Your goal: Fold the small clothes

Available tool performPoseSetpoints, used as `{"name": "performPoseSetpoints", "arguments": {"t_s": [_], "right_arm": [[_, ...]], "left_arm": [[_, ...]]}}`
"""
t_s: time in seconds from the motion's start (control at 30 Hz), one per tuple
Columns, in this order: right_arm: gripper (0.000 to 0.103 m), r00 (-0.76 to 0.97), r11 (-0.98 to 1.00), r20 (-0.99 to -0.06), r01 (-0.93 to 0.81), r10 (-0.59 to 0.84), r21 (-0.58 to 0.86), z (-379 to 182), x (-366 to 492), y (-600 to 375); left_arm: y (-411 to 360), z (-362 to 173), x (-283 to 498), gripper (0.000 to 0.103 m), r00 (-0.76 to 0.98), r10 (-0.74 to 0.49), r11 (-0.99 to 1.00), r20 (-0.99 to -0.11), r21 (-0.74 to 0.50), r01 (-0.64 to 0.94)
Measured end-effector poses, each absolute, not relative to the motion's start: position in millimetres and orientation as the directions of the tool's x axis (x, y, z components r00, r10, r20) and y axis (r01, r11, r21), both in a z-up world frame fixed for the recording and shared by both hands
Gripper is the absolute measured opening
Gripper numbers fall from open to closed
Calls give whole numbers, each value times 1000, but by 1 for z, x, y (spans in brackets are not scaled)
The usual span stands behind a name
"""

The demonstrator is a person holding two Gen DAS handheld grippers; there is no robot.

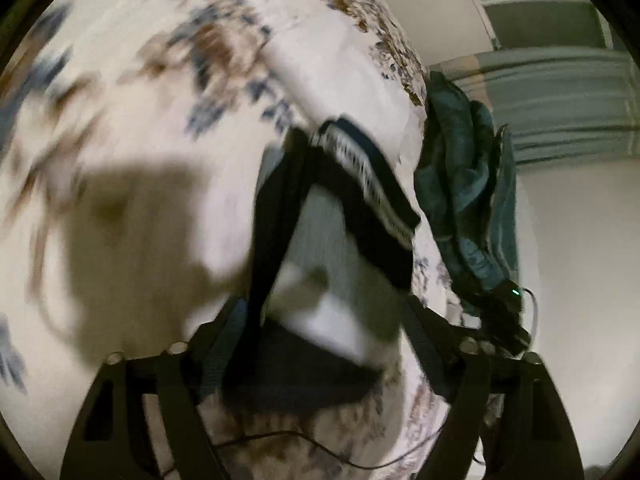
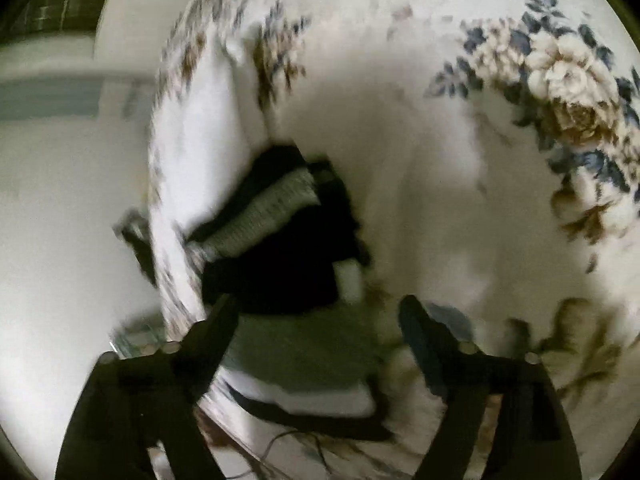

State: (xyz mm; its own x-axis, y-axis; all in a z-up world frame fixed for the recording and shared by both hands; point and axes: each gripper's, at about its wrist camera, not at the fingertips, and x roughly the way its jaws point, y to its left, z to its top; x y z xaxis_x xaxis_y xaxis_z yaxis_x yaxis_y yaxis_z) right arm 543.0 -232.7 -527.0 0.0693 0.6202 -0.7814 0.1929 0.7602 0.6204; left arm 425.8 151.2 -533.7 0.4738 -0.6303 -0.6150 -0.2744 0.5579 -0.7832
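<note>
Clothing lies on the bed: a small piece (image 1: 352, 216) in black and gray, with a black band that has a white stitched stripe. It sits on the flowery bed cover (image 1: 140, 92), close to the edge of the bed. In the left wrist picture it is right in front of the left gripper (image 1: 320, 320). Those tongs stand wide apart, with the cloth between them, but the blur hides whether they touch it. In the right wrist picture the same piece (image 2: 276, 248) looks partly folded over, black on top and gray below. The right gripper (image 2: 316, 320) also has its tongs wide, and the gray part lies between them. A teal cloth (image 1: 464, 184) hangs just past the bed edge. Big blue and brown flowers (image 2: 568, 92) are printed on the cover.
</note>
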Motion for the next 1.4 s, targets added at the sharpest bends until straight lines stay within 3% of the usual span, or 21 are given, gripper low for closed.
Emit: {"name": "performPoseSetpoints", "arguments": {"t_s": [0.03, 0.07, 0.27, 0.4, 0.6, 0.63, 0.67, 0.7, 0.73, 0.77, 0.8, 0.87, 1.1, 1.13, 1.23, 1.27, 1.33, 1.37, 1.4], "right_arm": [[96, 43, 772, -788, 175, 614, 611, -532, 543, -232], [101, 14, 780, -791, 154, 612, 607, -537, 545, -231], [103, -109, 787, -780, 49, 616, 615, -568, 575, -216], [103, -173, 731, -717, 31, 675, 681, -601, 612, -197], [103, -266, 654, -630, 6, 730, 756, -640, 641, -161], [103, -269, 652, -627, 4, 731, 758, -642, 642, -158], [103, -274, 653, -628, -2, 728, 757, -645, 643, -155], [96, -260, 642, -621, -2, 740, 766, -645, 643, -154], [81, -241, 628, -609, 2, 756, 778, -645, 642, -155], [40, -226, 618, -600, 8, 767, 786, -644, 640, -156], [28, -227, 606, -587, 22, 778, 795, -644, 634, -158], [23, -184, 608, -592, 35, 784, 793, -639, 623, -164], [21, -12, 564, -585, 281, 811, 777, -613, 493, -208], [21, -1, 557, -586, 315, 810, 769, -609, 469, -212], [21, 1, 548, -611, 440, 792, 711, -611, 375, -214], [23, 2, 537, -614, 484, 789, 691, -616, 357, -218], [35, 9, 525, -621, 523, 784, 671, -625, 339, -219], [51, 7, 541, -643, 534, 766, 650, -627, 336, -224], [56, -17, 571, -672, 543, 740, 615, -628, 335, -231]], "left_arm": [[147, -538, 410, 100, 487, -644, 520, -590, -805, -287], [143, -543, 398, 102, 499, -650, 490, -574, -818, -301], [107, -590, 360, 102, 560, -634, 328, -533, -841, -429], [77, -616, 374, 102, 613, -632, 235, -474, -871, -432], [65, -634, 408, 102, 713, -509, 196, -482, -872, -449], [67, -631, 410, 101, 731, -491, 190, -473, -878, -440], [68, -629, 412, 84, 740, -481, 191, -471, -880, -436], [72, -625, 413, 64, 744, -470, 194, -475, -878, -438], [76, -624, 414, 38, 747, -475, 192, -465, -883, -428], [80, -620, 416, 38, 738, -481, 205, -473, -880, -429], [85, -616, 419, 37, 730, -488, 217, -478, -877, -429], [94, -604, 428, 37, 702, -516, 268, -490, -871, -412], [138, -560, 451, 38, 498, -615, 522, -611, -789, -323], [143, -558, 456, 44, 437, -631, 565, -641, -766, -308], [156, -572, 461, 78, 328, -664, 588, -672, -741, -325], [158, -577, 460, 81, 305, -665, 594, -682, -730, -338], [161, -580, 460, 81, 277, -660, 609, -698, -714, -345], [161, -576, 457, 81, 280, -648, 621, -709, -704, -345], [160, -569, 448, 81, 290, -629, 640, -721, -692, -333]]}}
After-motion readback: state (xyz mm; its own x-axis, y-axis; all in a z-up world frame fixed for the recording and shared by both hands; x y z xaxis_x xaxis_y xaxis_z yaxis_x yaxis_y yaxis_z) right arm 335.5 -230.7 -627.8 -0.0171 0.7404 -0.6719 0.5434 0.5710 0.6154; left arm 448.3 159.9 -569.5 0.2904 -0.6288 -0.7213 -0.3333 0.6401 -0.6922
